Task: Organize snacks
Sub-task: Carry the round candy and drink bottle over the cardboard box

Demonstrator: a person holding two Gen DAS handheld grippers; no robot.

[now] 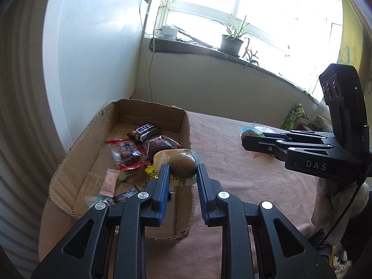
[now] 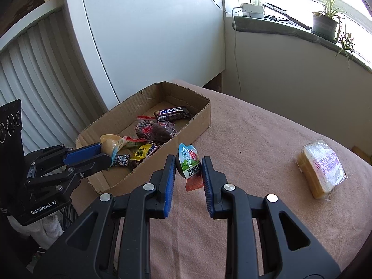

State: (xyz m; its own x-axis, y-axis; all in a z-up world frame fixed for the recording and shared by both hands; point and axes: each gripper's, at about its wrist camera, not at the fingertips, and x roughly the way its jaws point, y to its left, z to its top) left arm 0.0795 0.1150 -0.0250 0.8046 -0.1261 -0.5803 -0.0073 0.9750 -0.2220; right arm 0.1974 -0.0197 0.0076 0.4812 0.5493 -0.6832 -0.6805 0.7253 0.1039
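Note:
A shallow cardboard box sits on the pink-covered table and holds several wrapped snacks, among them a dark chocolate bar. My left gripper is shut on a packaged brown egg snack and holds it over the box's near right part. My right gripper is shut on a similar egg pack with a blue, green and red label, held above the cloth just right of the box.
A wrapped yellow cake slice lies on the cloth to the right. A green packet lies at the table's far right edge. A white panel stands behind the box. A windowsill with potted plants runs along the back.

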